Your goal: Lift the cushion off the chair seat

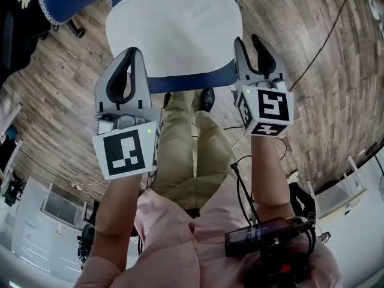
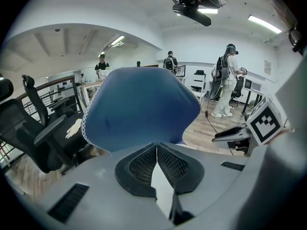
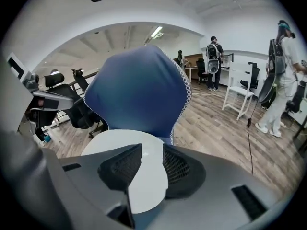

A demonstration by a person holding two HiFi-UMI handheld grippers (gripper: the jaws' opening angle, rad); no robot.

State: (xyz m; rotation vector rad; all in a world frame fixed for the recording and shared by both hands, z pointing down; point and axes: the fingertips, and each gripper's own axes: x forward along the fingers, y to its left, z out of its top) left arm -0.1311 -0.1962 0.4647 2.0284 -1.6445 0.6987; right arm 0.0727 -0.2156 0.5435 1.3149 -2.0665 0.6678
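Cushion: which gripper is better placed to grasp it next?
Probably the right gripper: its jaws stand apart over the front edge of the cushion, while the left gripper has its jaws together.

Blue chair seat [image 1: 186, 83] standing on a wood-plank floor [image 1: 336, 101]
A white, rounded cushion [image 1: 177, 29] lies flat on the seat and covers nearly all of it, leaving only a blue strip bare along the seat's front edge; the chair's blue backrest [image 3: 136, 92], trimmed with white stitching, rises just behind the cushion. On the floor, seen from the chair's front, a thin black cable [image 1: 327, 44] trails to the chair's right, a black office chair [image 2: 36, 133] stands near its left side, and a white chair [image 3: 238, 97] stands well behind it to the right
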